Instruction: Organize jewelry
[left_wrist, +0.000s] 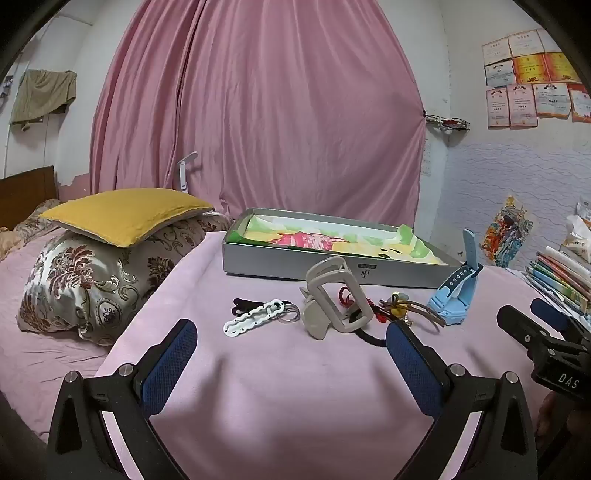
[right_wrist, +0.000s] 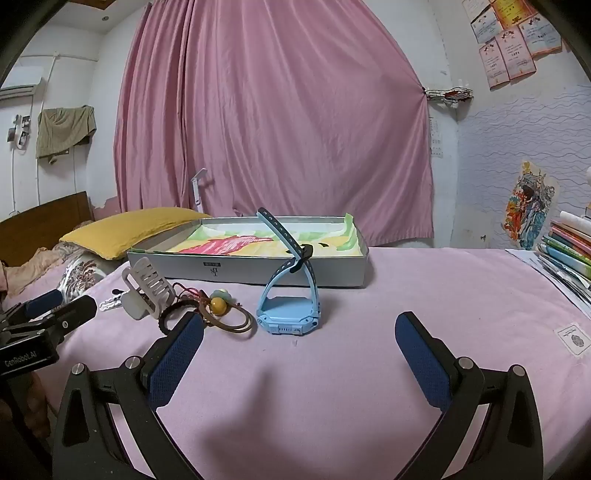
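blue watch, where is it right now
The blue watch stands on the pink sheet in front of the grey box, at the right end of the row, just right of the brown cords.

A light-blue watch (right_wrist: 288, 314) stands face-down near the bed's middle, strap looped upright. Left of it lie brown cords with a yellow bead (right_wrist: 218, 306), a beige hair claw (left_wrist: 332, 295) and a white chain-like clip (left_wrist: 251, 319). An open grey box (right_wrist: 258, 273) lies behind them.

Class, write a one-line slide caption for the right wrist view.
Open right gripper hovers before a light blue plastic smartwatch near a shallow grey box on pink bedding.
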